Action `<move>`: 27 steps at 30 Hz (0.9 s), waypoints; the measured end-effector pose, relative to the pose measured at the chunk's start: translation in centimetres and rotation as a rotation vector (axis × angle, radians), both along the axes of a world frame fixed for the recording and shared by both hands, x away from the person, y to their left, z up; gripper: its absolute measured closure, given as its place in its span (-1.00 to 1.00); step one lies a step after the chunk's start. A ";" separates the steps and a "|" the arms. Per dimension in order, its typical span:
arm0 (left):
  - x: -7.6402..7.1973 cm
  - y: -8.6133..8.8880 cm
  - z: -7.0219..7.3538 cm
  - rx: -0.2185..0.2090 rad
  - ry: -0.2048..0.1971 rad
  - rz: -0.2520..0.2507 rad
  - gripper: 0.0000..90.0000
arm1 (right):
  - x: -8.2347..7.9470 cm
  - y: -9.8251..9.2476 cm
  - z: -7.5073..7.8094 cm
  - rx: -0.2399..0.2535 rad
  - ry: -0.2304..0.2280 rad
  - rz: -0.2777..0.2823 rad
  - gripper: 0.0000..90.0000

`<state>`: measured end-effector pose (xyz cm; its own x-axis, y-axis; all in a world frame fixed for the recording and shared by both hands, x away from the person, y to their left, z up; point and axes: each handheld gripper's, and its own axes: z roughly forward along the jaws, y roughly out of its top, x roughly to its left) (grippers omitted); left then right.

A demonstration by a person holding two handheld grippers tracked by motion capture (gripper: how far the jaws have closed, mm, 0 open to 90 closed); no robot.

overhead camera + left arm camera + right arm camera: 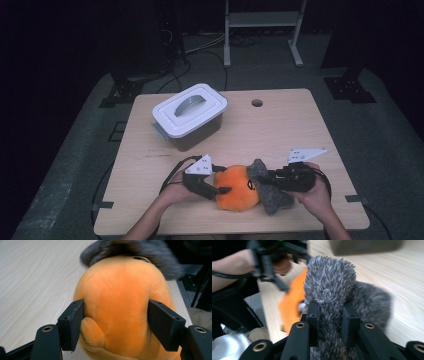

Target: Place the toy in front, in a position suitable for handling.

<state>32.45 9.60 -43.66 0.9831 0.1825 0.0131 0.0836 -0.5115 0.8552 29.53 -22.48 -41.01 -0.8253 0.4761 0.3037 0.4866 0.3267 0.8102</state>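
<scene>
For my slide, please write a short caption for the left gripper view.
Left gripper clasps the orange plush toy between its jaws, with the grey fuzzy part behind, above the wooden table.

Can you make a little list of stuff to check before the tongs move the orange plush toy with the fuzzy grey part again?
1. Right tongs pinched shut on the grey fuzzy part: ok.
2. Left tongs squeezing the orange plush toy: ok, the pads press both its sides.
3. Toy resting on the table, away from the edges: ok.
4. Box open and ready: not ok, its lid is on.
5. Table between toy and box bare: ok.
6. Grip strong enough to lift the toy: cannot tell.
</scene>
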 end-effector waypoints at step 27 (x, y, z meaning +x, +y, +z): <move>-0.4 0.4 1.0 -0.041 -0.059 -0.016 -0.01 | -0.1 -0.6 0.4 0.019 -0.016 -0.054 0.58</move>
